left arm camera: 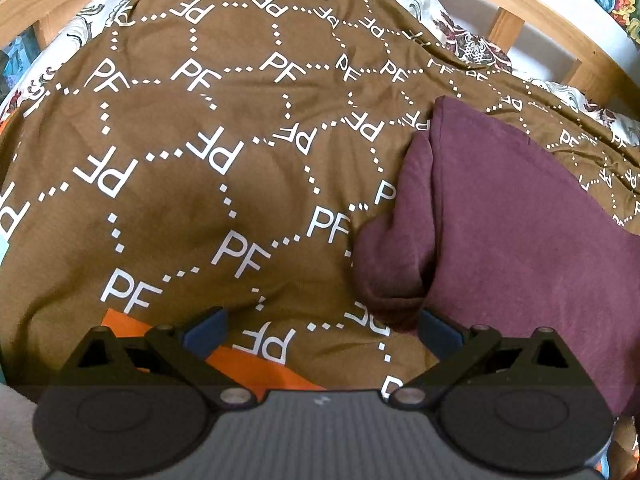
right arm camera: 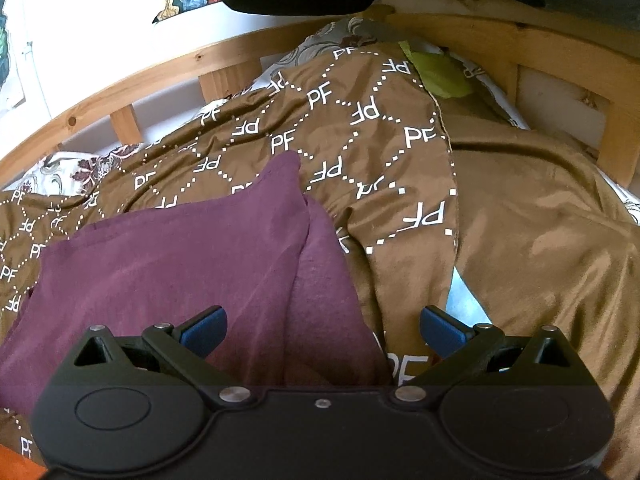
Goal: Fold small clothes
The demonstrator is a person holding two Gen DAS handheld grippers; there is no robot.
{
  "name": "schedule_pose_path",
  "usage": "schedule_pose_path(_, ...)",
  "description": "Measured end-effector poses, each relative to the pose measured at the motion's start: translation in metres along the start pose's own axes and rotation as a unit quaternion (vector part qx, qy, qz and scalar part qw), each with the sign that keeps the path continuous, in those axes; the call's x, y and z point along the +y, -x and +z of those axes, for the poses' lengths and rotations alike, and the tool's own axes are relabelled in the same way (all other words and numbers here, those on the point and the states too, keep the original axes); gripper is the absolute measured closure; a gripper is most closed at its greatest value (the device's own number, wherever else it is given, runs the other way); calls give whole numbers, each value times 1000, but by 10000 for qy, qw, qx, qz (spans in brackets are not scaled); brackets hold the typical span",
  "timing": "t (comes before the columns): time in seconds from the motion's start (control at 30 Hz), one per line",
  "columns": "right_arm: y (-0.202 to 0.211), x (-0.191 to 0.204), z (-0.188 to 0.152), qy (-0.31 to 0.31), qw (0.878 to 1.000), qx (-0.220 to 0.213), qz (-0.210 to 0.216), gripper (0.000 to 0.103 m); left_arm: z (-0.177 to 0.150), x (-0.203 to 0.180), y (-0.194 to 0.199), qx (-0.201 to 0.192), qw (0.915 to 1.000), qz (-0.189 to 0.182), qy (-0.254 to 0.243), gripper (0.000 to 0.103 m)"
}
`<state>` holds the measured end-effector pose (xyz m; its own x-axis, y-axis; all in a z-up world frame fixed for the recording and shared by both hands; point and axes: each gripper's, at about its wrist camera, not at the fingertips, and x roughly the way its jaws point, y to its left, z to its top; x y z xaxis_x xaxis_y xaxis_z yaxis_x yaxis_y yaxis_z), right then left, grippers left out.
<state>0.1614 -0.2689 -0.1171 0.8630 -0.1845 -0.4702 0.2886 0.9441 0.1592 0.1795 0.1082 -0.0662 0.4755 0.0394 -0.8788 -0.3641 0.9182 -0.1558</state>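
A maroon garment point(left arm camera: 520, 232) lies on a brown bedspread printed with white "PF" letters point(left arm camera: 200, 128). In the left wrist view it fills the right side, with a folded-over flap along its left edge. My left gripper point(left arm camera: 322, 330) is open and empty, its right fingertip just at the garment's lower left edge. In the right wrist view the garment point(right arm camera: 180, 256) lies left and centre. My right gripper point(right arm camera: 323, 330) is open and empty, its jaws spread above the garment's near right edge.
A wooden bed rail point(right arm camera: 120, 92) runs along the far side, with a white wall behind. A plain brown cloth point(right arm camera: 540, 232) covers the right of the bed. A lime green item point(right arm camera: 440, 74) lies near the headboard. An orange patch point(left arm camera: 256, 364) shows by the left gripper.
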Motion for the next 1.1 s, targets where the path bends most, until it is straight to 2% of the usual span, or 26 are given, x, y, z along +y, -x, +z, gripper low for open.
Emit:
schedule_pose_path(0.13,9,16,-3,480,9983,-322,-64,1,1,-4,-2,24,10000,-57,-54,1)
schedule_pose_path(0.27,13,43,-11,1265,9904,-535,171,1,2,-8,-6,34,9998,-171,-130,1)
schedule_pose_path(0.37,11,65,-19,1770,9818,-507,457,1,2,-13,-8,41,9996,-205,-214,1)
schedule_pose_path(0.53,8,97,-28,2066,9734,-461,876,1,4,-17,-12,79,9995,-206,-244,1)
schedule_pose_path(0.73,-6,128,-37,2545,9614,-512,915,1,6,-19,-17,152,9994,-201,-248,1)
schedule_pose_path(0.87,-12,139,-50,2983,9483,-396,1011,1,7,-19,-21,192,9994,-199,-231,1)
schedule_pose_path(1.0,-22,148,-63,3441,9344,-32,921,1,7,-18,-23,235,9992,-226,-209,1)
schedule_pose_path(1.1,-24,144,-66,3329,9379,119,966,1,8,-17,-22,240,9992,-239,-190,1)
